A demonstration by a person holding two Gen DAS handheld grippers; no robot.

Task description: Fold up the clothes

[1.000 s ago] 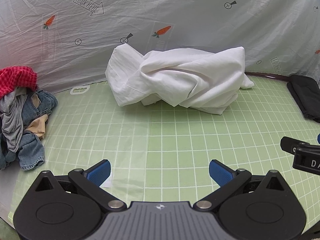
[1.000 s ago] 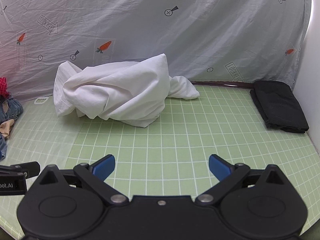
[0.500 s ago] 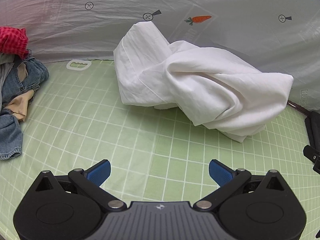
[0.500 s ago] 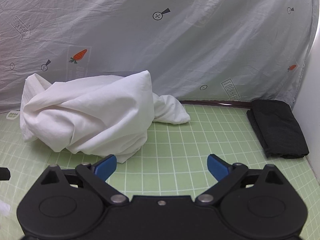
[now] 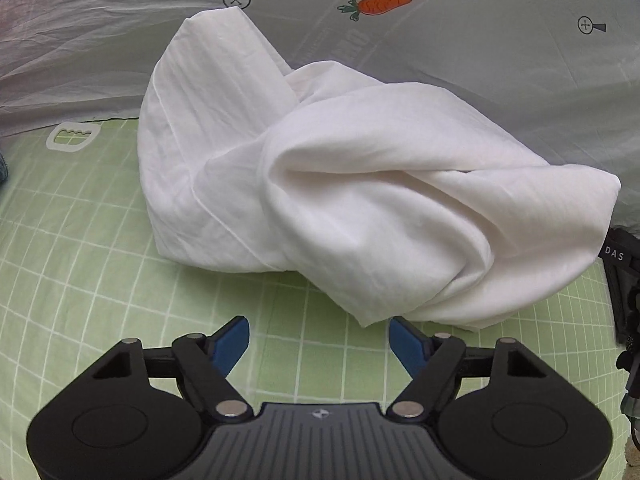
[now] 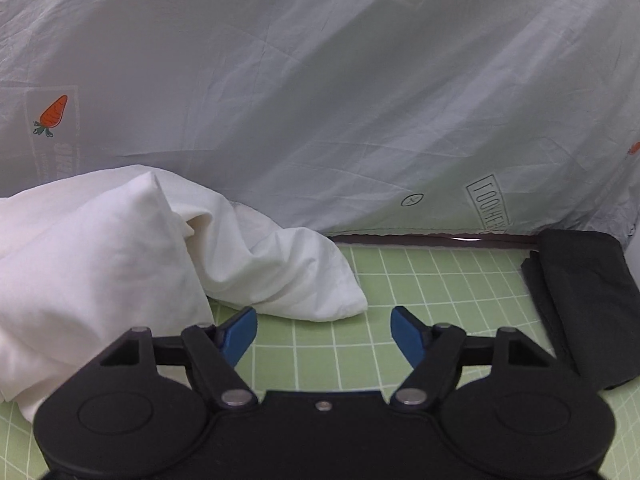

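A crumpled white garment (image 5: pixel 360 184) lies bunched on the green grid mat (image 5: pixel 100 280). My left gripper (image 5: pixel 320 340) hovers just in front of its near lower edge, jaws closing, with only mat between the blue pads. In the right wrist view the same white garment (image 6: pixel 120 264) fills the left side, and one end trails out to a point. My right gripper (image 6: pixel 324 334) sits just in front of that trailing end, jaws closing, nothing pressed between the pads.
A folded black garment (image 6: pixel 584 300) lies at the mat's right edge. A grey printed sheet (image 6: pixel 320 100) hangs as a backdrop right behind the white garment. The other gripper's black body (image 5: pixel 624 300) shows at the right edge of the left wrist view.
Both grippers have moved in close to the white garment and lower, and their jaws have narrowed. The clothes pile at the left has dropped out of the left wrist view.
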